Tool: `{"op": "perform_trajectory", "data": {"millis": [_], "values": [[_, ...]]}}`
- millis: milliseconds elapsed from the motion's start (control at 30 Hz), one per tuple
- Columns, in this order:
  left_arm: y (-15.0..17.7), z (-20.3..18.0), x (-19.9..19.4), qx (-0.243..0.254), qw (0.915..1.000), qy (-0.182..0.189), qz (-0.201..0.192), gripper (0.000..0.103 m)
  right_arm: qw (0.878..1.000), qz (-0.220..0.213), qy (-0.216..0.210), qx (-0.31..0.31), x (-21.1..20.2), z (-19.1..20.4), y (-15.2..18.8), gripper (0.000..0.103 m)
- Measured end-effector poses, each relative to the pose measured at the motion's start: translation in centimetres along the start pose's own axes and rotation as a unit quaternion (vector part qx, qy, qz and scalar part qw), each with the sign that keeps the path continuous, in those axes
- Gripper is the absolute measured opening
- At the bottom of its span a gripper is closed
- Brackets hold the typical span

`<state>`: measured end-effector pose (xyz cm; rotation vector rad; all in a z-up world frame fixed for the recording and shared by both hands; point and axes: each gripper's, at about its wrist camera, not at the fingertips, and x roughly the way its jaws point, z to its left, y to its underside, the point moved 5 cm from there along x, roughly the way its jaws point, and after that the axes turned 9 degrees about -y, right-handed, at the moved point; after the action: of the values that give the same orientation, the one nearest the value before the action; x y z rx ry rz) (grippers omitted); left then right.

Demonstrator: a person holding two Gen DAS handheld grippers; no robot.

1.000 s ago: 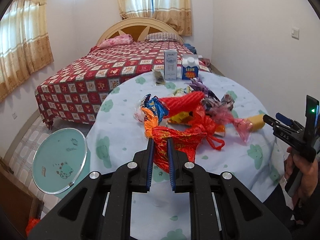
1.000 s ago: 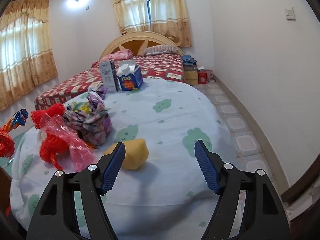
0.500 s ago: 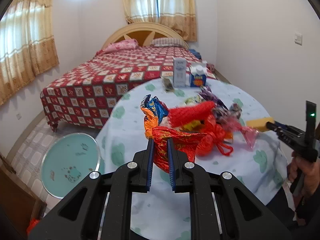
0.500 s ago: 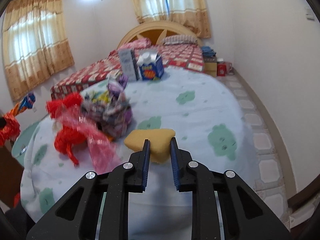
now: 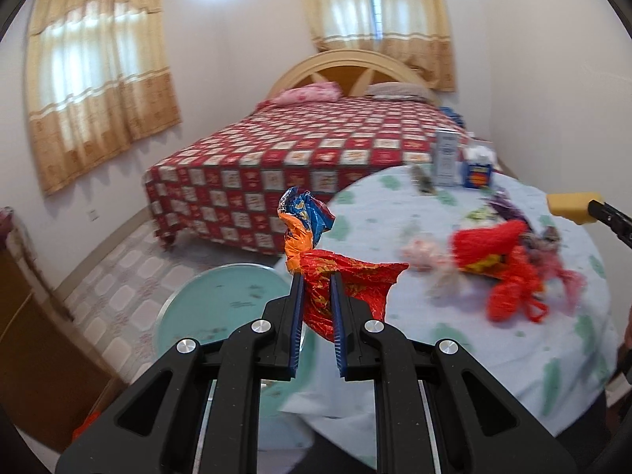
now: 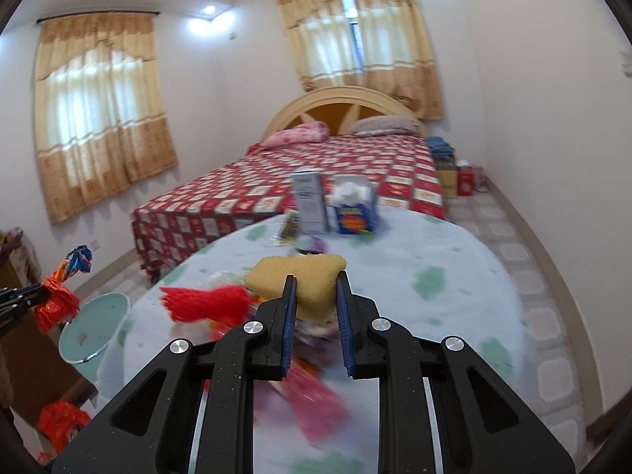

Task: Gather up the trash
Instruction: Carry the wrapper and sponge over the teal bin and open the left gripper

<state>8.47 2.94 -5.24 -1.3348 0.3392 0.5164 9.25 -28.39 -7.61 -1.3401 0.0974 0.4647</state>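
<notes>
A crumpled red wrapper (image 5: 339,280) is clenched in the left gripper (image 5: 317,288), lifted at centre frame beside the worktop (image 5: 493,355). A yellow sponge (image 6: 302,278) is pinched in the right gripper (image 6: 316,296). Either could slip out — the wrapper is slick (a loose tail hangs), the sponge compressible — and more litter (image 5: 501,264) remains at right.
</notes>
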Motion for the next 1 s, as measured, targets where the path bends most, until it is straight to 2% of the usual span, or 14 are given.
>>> {"op": "perform_trajectory", "data": {"millis": [233,500,733,1000], "values": [[0.1,4.8,3.0,-0.029,0.9976,-0.061,0.016,0.014,0.998,0.017,-0.046,-0.023,4.7,5.4,-1.3,0.02],[1.0,8.2,6.0,-0.042,0.9939,-0.095,0.037,0.014,0.995,0.032,-0.075,-0.052,8.6,10.1,-1.6,0.02],[2.1,10.2,8.9,-0.055,0.9905,-0.109,0.063,0.014,0.991,0.046,-0.1,-0.074,11.7,14.0,-1.2,0.02],[3.0,11.8,9.6,-0.058,0.9871,-0.129,0.075,0.014,0.985,0.063,-0.128,-0.095,14.4,17.7,-0.3,0.02]]}}
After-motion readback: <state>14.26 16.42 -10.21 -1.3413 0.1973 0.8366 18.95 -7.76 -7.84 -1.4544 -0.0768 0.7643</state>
